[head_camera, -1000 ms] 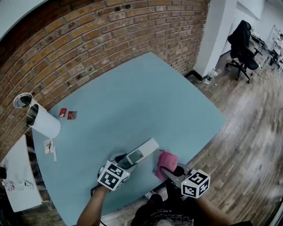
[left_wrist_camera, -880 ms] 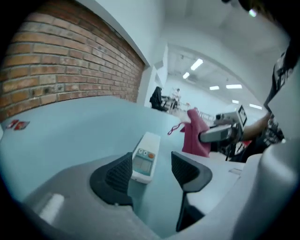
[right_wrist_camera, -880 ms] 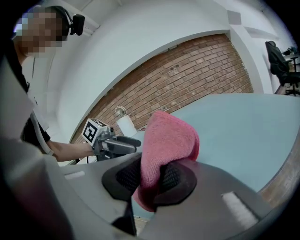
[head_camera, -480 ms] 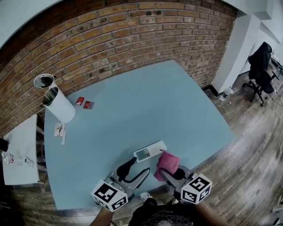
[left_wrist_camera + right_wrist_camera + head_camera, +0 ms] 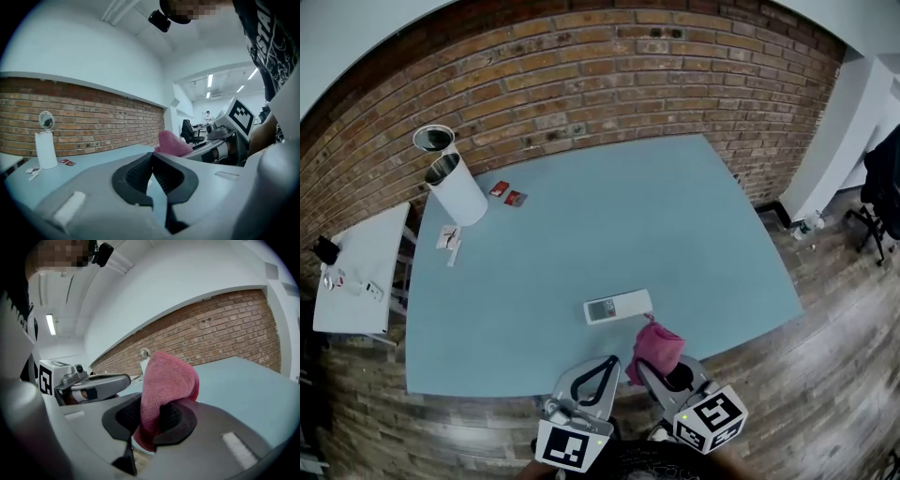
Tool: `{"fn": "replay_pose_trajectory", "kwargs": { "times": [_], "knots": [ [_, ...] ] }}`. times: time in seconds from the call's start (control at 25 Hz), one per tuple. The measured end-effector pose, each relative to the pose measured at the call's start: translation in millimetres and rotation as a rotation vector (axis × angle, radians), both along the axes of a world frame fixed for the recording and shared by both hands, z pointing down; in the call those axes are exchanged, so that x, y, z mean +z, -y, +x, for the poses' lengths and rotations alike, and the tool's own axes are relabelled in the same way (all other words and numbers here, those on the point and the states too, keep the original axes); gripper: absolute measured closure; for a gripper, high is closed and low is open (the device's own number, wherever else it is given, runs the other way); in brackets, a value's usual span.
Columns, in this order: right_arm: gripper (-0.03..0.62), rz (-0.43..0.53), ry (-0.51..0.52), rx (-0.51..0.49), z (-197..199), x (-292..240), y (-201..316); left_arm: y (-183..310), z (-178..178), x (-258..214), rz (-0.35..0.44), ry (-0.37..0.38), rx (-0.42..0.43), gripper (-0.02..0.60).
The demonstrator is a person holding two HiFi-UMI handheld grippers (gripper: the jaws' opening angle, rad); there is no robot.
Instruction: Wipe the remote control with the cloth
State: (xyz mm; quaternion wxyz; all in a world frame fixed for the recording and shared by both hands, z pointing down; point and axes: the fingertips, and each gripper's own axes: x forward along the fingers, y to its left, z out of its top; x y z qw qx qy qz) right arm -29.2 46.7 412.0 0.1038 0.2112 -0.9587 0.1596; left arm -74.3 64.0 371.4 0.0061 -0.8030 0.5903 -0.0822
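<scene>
The right hand-held gripper is clamped on a bunched pink cloth, held above the tabletop's near edge. The left hand-held gripper has just closed, with nothing between its jaws. The remote control lies flat just beyond the cloth. With nothing steadying it, a wipe could probably send it sliding across the smooth, pale blue tabletop. A brick wall stands behind and wooden floor lies around.

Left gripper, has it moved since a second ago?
Yes. The left gripper has pulled back from the remote control to the table's near edge, jaws just closed, empty.
</scene>
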Motion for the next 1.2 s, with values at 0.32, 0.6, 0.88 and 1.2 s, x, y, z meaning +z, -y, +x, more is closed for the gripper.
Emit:
{"fn": "replay_pose_trajectory", "kwargs": {
  "times": [0.32, 0.6, 0.88, 1.2],
  "knots": [
    [0.53, 0.077, -0.04, 0.003, 28.4, -3.9, -11.1, -32.3, 18.1, -4.7, -0.007, -0.138, -0.16, 0.581],
    [0.529, 0.14, -0.033, -0.032, 40.9, -11.1, -27.8, -46.5, 31.6, -3.6, -0.013, -0.057, -0.225, 0.581],
    [0.528, 0.136, -0.032, -0.046, 52.2, -4.9, -33.1, -52.5, 43.0, 4.1, -0.051, -0.039, -0.269, 0.581],
    [0.53, 0.132, -0.023, -0.083, 49.0, -6.9, -40.3, -52.0, 46.8, 5.9, -0.073, -0.046, -0.283, 0.581]
  ]
}}
